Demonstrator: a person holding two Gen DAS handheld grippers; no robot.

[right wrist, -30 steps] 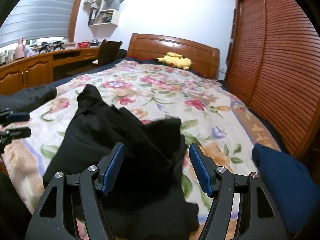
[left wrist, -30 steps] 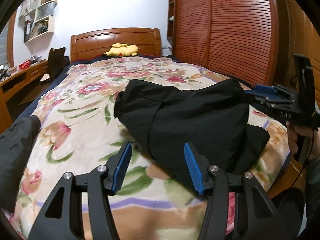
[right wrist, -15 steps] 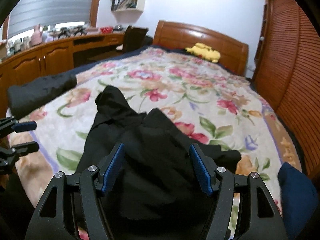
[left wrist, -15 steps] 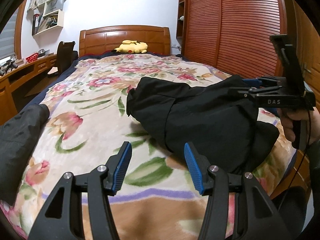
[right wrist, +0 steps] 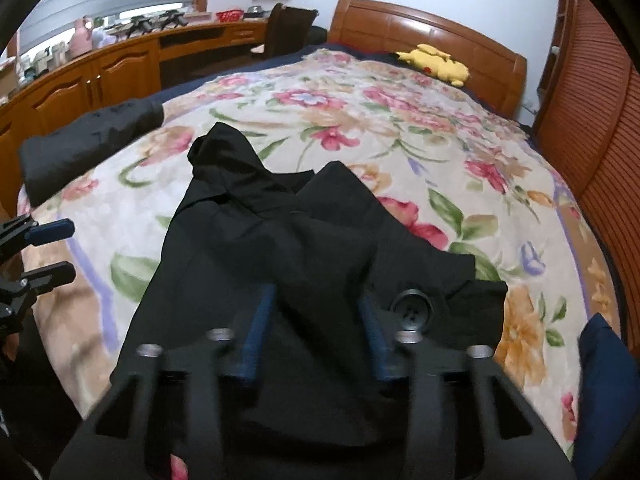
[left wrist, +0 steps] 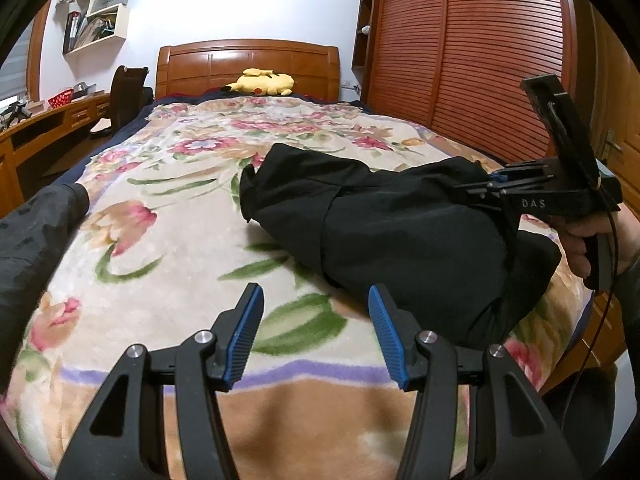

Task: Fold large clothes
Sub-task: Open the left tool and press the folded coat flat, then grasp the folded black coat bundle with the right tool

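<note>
The left gripper point(left wrist: 316, 330) is hanging with its jaws spread and nothing between them, over the bare blanket point(left wrist: 160, 264) at the foot edge of the bed point(left wrist: 248, 60), probably waiting its turn while the other hand works. Just beyond it, toward the foot-right corner, the black garment point(left wrist: 400, 232) is lying in a loose, half-folded heap, one end bunched toward the middle of the bed. The right gripper point(right wrist: 316, 332) is sitting low over the near part of that heap; its jaws are standing apart with cloth bulging up between them, so it is probably about to pinch a fold, but the blur is leaving it unclear whether the pads are touching fabric yet. A large black button point(right wrist: 412, 310) is showing on the garment just beside the right jaw. In the left view the white letters "DAS" are reading on the right gripper's body. A second dark garment point(right wrist: 88, 140) is lying folded at the bed's left edge, likely set aside as done, and a navy item point(right wrist: 604, 384) is sitting at the foot-right corner. Farthest off, a yellow plush point(left wrist: 262, 82) is resting against the headboard; no writing on the shelf point(left wrist: 100, 24) items is legible.
</note>
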